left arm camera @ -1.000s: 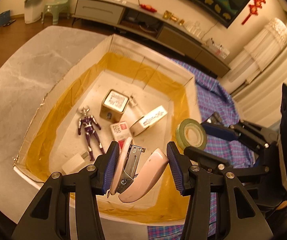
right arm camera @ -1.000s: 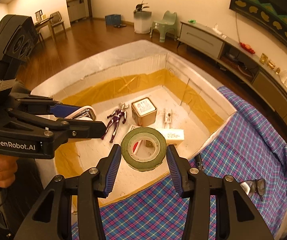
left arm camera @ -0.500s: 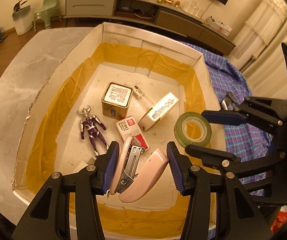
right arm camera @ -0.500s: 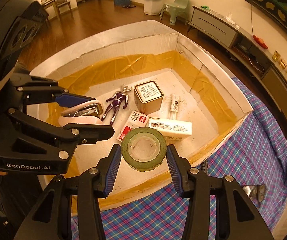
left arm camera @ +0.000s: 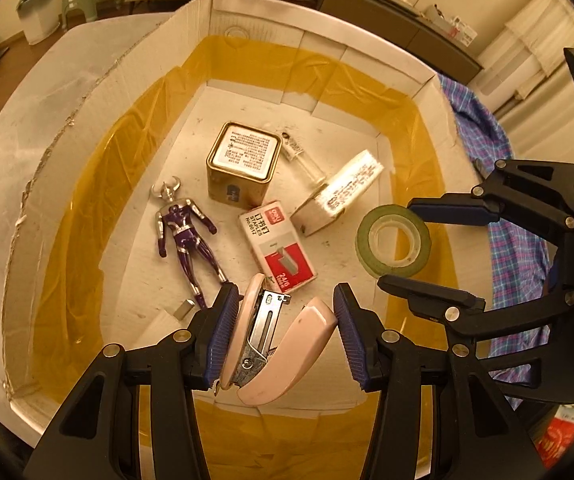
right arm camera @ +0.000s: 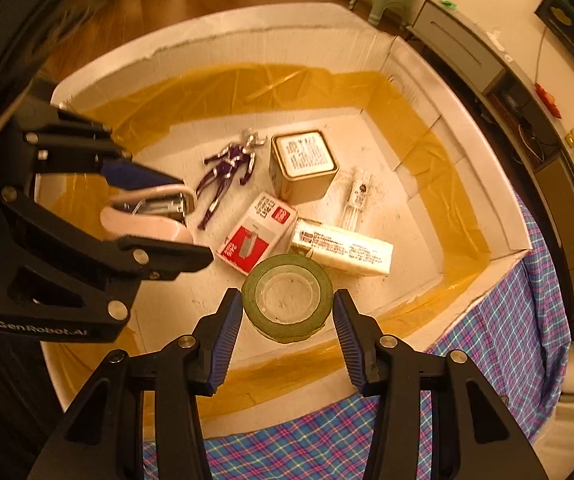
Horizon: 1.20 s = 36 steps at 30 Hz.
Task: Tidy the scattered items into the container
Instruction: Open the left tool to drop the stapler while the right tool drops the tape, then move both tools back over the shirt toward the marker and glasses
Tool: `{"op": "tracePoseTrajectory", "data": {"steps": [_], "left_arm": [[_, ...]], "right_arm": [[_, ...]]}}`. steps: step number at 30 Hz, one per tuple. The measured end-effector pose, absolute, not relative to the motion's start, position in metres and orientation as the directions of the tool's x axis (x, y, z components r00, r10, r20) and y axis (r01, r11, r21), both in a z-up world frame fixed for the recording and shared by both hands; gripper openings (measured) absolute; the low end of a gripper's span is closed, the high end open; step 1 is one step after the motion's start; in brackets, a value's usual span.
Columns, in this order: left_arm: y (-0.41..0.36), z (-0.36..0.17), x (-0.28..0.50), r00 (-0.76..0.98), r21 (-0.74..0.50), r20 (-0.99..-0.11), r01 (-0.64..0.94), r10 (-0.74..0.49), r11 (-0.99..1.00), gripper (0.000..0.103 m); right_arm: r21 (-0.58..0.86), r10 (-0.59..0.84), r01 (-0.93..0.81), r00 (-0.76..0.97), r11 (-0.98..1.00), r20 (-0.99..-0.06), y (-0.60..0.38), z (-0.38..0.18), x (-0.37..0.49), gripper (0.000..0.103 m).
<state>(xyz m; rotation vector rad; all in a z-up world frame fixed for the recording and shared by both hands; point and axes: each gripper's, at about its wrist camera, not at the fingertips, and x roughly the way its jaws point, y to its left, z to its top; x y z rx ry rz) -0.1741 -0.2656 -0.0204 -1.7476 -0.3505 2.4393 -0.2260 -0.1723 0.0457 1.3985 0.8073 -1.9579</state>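
The left tongs (left arm camera: 283, 338) clamped a pink stapler (left arm camera: 275, 344) above the near end of the box (left arm camera: 215, 12), and the right tongs (right arm camera: 287, 314) gripped a green tape roll (right arm camera: 287, 296) over its near right side. Below them lay a purple figure (left arm camera: 185, 232), a square tin (left arm camera: 243, 164), a staple box (left arm camera: 277, 250), a long white carton (left arm camera: 339, 196) and a small clear vial (left arm camera: 303, 160), crowding the middle of the floor. The stapler's long axis ran forward between the fingers, its arms splayed apart and the metal magazine exposed; the roll's open centre faced the right camera. A small grey block (left arm camera: 185, 307) sat half hidden behind the left tongs. The checked cloth (right arm camera: 519, 320) covered the worktop beside the box.
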Motion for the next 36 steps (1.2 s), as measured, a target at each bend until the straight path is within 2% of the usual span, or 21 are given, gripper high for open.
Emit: {"op": "tracePoseTrajectory", "data": {"steps": [11, 25, 36], "left_arm": [[-0.273, -0.03, -0.181, -0.274, -0.259, -0.933, 0.058, 0.234, -0.964, 0.052], [-0.273, -0.022, -0.178, -0.271, -0.257, -0.935, 0.071, 0.229, -0.964, 0.052], [-0.259, 0.0, -0.156, -0.303, -0.213, -0.933, 0.025, 0.196, -0.977, 0.052]], "right_arm": [[-0.176, -0.037, 0.791, -0.243, -0.586, -0.969, -0.182, 0.03, -0.234, 0.048], [-0.174, -0.037, 0.779, -0.245, -0.602, -0.969, -0.178, 0.032, -0.234, 0.049], [-0.184, -0.065, 0.755, -0.288, -0.629, -0.956, -0.171, 0.056, -0.222, 0.049]]}}
